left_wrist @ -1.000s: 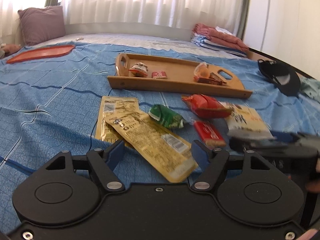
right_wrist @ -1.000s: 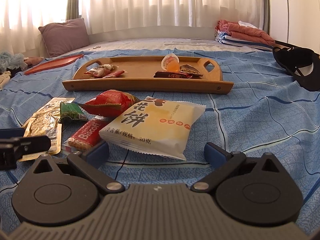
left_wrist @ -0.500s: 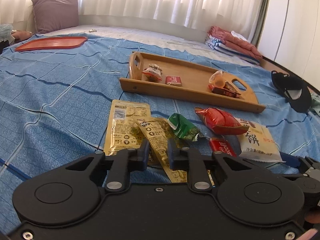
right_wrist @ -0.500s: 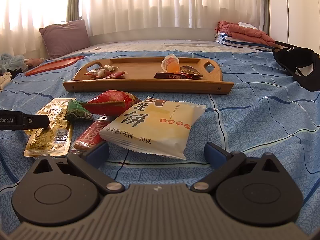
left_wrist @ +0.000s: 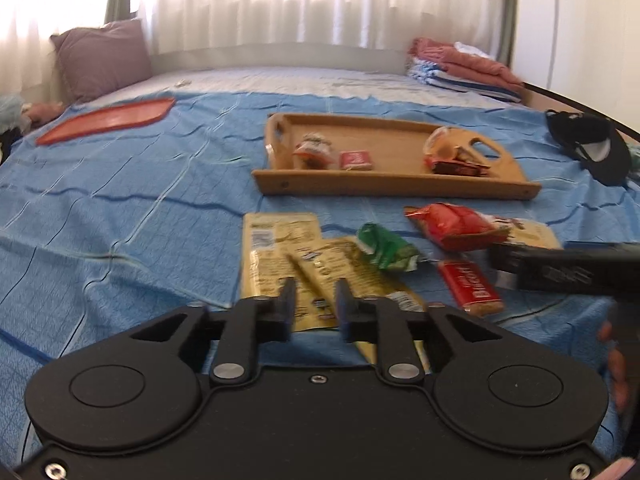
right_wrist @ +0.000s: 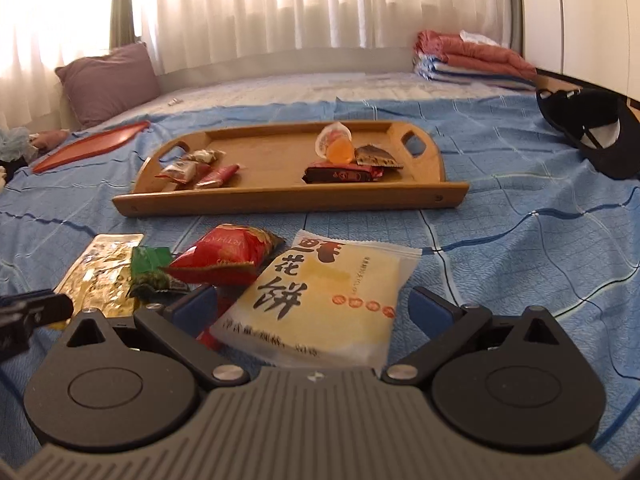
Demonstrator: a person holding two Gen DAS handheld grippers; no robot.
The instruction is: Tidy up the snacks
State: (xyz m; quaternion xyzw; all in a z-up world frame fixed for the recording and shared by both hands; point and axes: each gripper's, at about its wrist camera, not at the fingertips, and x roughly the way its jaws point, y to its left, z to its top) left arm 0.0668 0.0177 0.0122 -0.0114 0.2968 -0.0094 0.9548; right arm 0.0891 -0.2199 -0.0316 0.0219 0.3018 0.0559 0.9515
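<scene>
On the bed: a blue checked bedspread [right_wrist: 520, 240] covers the near part and carries every snack; bare pale mattress lies beyond it.
Room: white curtains [right_wrist: 300, 8] across the back, lit from behind; a mauve pillow [right_wrist: 108, 80] at the far left; folded bedding [right_wrist: 472, 60] at the far right.
Strays: a black cap [right_wrist: 592, 136] rests at the right edge of the spread, an orange lid [left_wrist: 108, 120] at the far left.
Wooden tray [right_wrist: 280, 196]: it sits mid-spread, with small red wrapped sweets at its left end and a jelly cup plus dark wrappers at its right end.
Loose snacks: just before the tray you have two yellow packets [left_wrist: 280, 256] overlapping, a green packet [left_wrist: 384, 248], a red bag [right_wrist: 228, 256], a red biscuit bar [left_wrist: 472, 288] and a pale cake packet [right_wrist: 332, 300].
Your left gripper [left_wrist: 314, 300]: the jaws are opening, narrowly apart over the yellow packets; whether the pads touch the upper packet, you cannot tell.
Your right gripper [right_wrist: 312, 312]: fingers are spread wide either side of the cake packet, clear of its edges.
</scene>
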